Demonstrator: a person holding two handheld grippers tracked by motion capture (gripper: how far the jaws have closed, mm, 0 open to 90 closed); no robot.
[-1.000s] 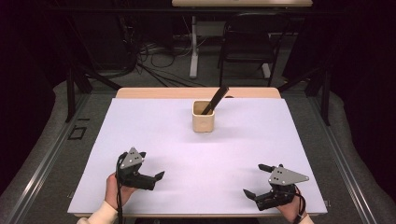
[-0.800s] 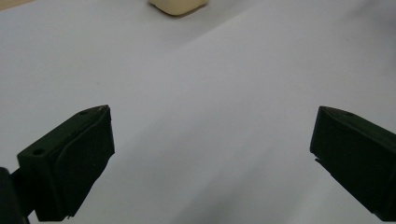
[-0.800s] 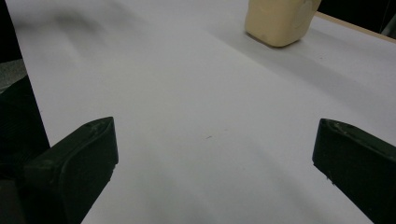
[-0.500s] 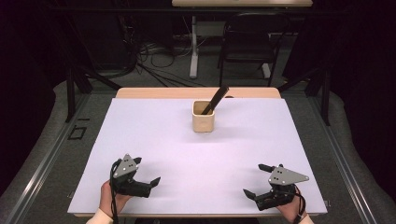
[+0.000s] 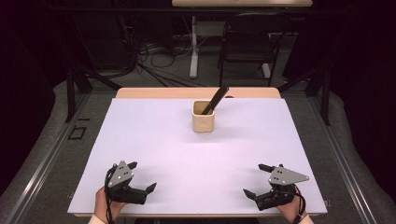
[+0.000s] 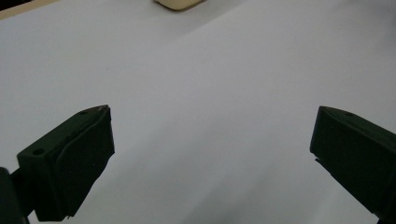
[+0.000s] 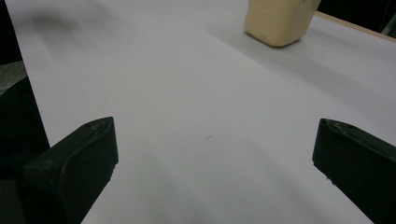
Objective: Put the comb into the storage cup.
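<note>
— Near the front edge of the worktop [image 5: 154, 135], what are the two tongs doing?

— Both sit low over the white surface, well apart from each other. The left tongs [image 5: 141, 176] are at the near left, held in a hand [image 5: 102, 205], with the jaws spread wide and nothing between them. The right tongs [image 5: 256, 179] are at the near right, also spread wide and holding nothing.

— And the cup?

— The beige cup [image 5: 203, 116] stands upright toward the far side, about midway across the worktop, well apart from both tongs. A black stick [image 5: 215, 99] leans out of it, tilted up and to the right.

— Do the gripper views agree?

— Yes. In the left gripper view the cup's base [image 6: 180, 3] just shows at the top edge, far beyond the open jaws. In the right gripper view the cup [image 7: 278, 21] sits at the upper right, with bare white surface between it and the jaws.
</note>
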